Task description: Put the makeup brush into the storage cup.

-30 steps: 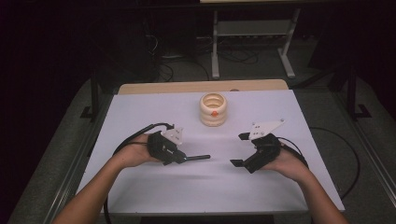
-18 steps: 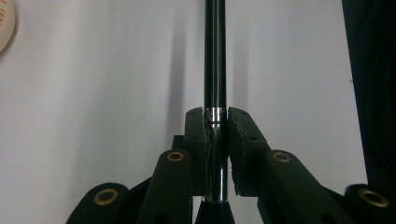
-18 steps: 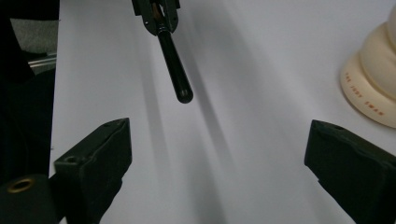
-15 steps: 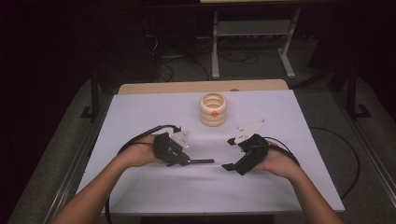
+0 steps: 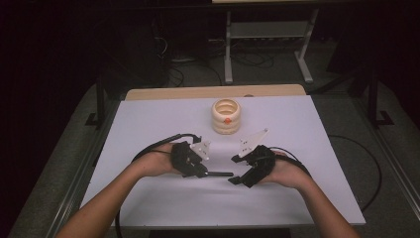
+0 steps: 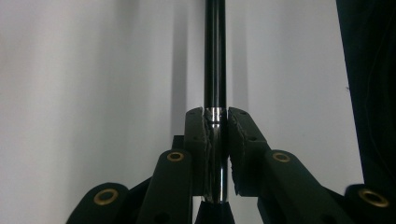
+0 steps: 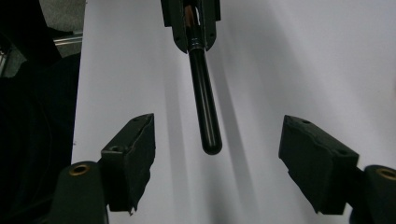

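Near table's front edge, mid-width: your left gripper [image 5: 205,173] clamps slim black glossy pen [image 5: 219,174], long axis pointing at right gripper [image 5: 236,169]; its jaws, just been closing, half-open, empty, straddling pen's free tip.

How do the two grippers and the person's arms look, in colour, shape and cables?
Both the left gripper and the right gripper are black, each with a pale grey three-cornered plate on top and a black cable trailing behind. Their jaws are blocky black pads on linked arms with brass-coloured pivots. The forearms are bare; no sleeves are visible.
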### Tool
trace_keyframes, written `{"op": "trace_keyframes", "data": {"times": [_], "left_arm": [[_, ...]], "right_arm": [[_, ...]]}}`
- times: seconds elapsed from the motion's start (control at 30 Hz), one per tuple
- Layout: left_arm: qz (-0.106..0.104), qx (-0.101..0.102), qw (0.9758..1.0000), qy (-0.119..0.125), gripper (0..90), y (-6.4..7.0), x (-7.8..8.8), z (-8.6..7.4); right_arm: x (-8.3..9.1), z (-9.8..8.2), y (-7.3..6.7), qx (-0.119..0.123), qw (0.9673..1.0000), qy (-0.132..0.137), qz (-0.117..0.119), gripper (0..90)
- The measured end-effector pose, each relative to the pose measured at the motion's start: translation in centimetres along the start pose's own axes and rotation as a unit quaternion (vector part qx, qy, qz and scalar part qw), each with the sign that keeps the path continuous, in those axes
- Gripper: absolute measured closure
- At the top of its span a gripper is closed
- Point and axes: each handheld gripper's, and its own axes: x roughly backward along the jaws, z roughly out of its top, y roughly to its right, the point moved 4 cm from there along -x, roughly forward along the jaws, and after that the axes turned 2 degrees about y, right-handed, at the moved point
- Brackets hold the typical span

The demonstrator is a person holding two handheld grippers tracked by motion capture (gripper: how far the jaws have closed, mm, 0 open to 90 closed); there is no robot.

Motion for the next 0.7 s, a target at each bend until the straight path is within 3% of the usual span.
{"op": "trace_keyframes", "data": {"times": [0.7], "left_arm": [[-0.003,-0.01,0.9999,-0.005,78.6,0.1,-0.5,0.8]], "right_arm": [[-2.7,0.8,-0.4,0.025,0.9986,-0.033,0.033,48.3]]}}
